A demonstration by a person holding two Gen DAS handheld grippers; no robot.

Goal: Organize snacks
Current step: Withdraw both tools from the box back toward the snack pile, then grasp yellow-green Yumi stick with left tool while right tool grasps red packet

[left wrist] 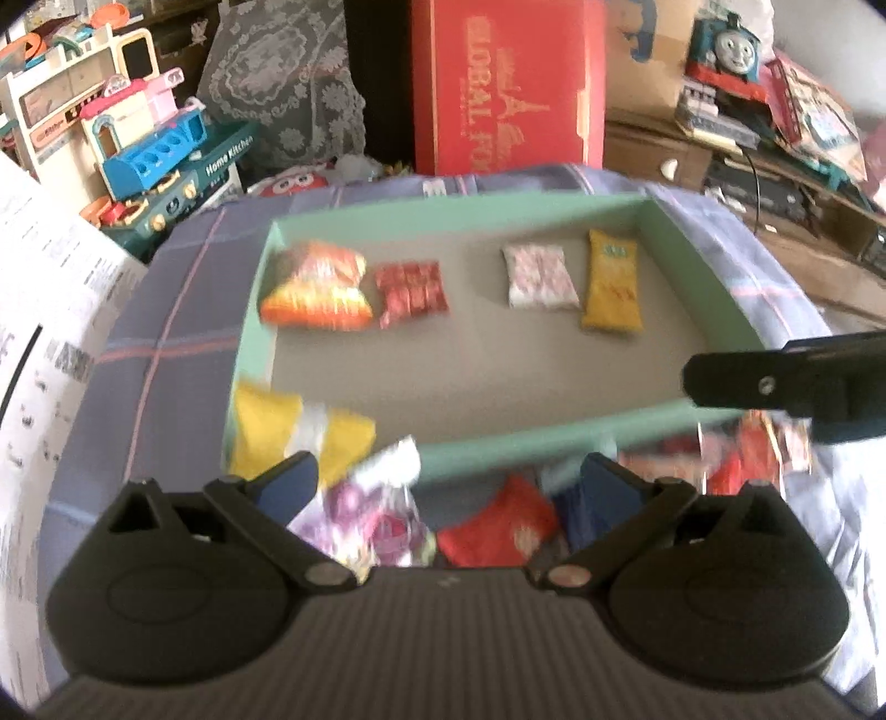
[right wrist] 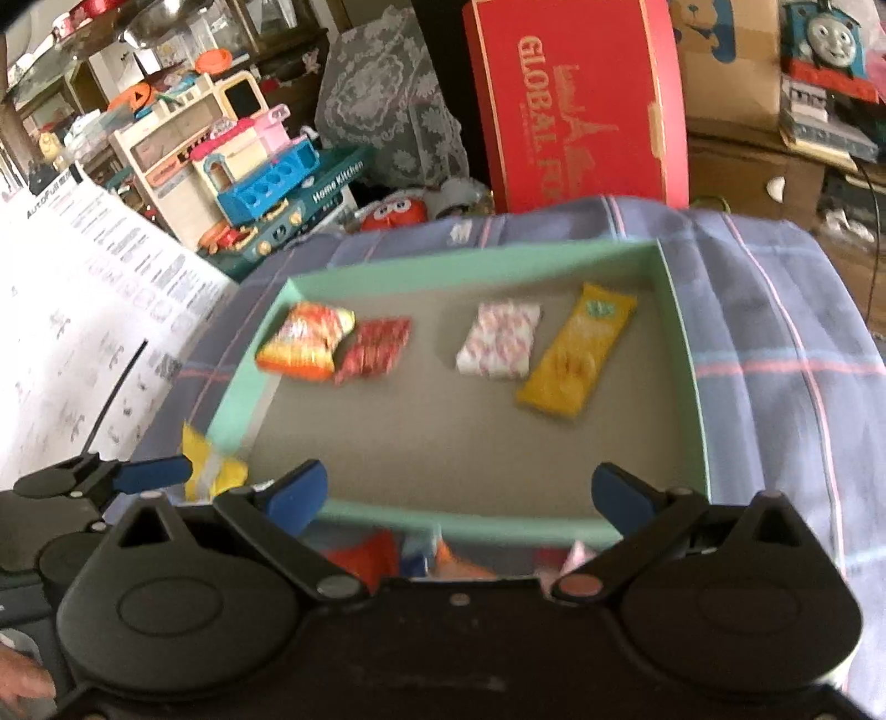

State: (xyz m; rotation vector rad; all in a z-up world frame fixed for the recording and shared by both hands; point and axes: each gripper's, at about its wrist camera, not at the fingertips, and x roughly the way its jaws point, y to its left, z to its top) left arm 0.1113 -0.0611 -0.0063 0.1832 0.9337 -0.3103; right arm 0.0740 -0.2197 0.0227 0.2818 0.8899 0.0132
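A shallow green tray (left wrist: 459,207) (right wrist: 470,260) lies on a plaid cloth. Along its far side lie an orange chip bag (left wrist: 315,288) (right wrist: 304,343), a red pack (left wrist: 411,293) (right wrist: 374,349), a white-pink pack (left wrist: 540,275) (right wrist: 498,340) and a yellow bar (left wrist: 609,282) (right wrist: 576,349). Loose snacks lie in front of the tray: a yellow pack (left wrist: 293,426) (right wrist: 213,471), a purple-white pack (left wrist: 371,509), a red pack (left wrist: 498,526). My left gripper (left wrist: 451,482) is open above the purple-white pack. My right gripper (right wrist: 459,490) is open over the tray's near rim and shows from the side (left wrist: 775,382).
The plaid cloth (right wrist: 775,343) covers the table. A white printed sheet (right wrist: 66,310) hangs at the left. Behind stand a red box (left wrist: 506,83), a toy kitchen (left wrist: 138,149), cardboard boxes and a toy train (left wrist: 731,44).
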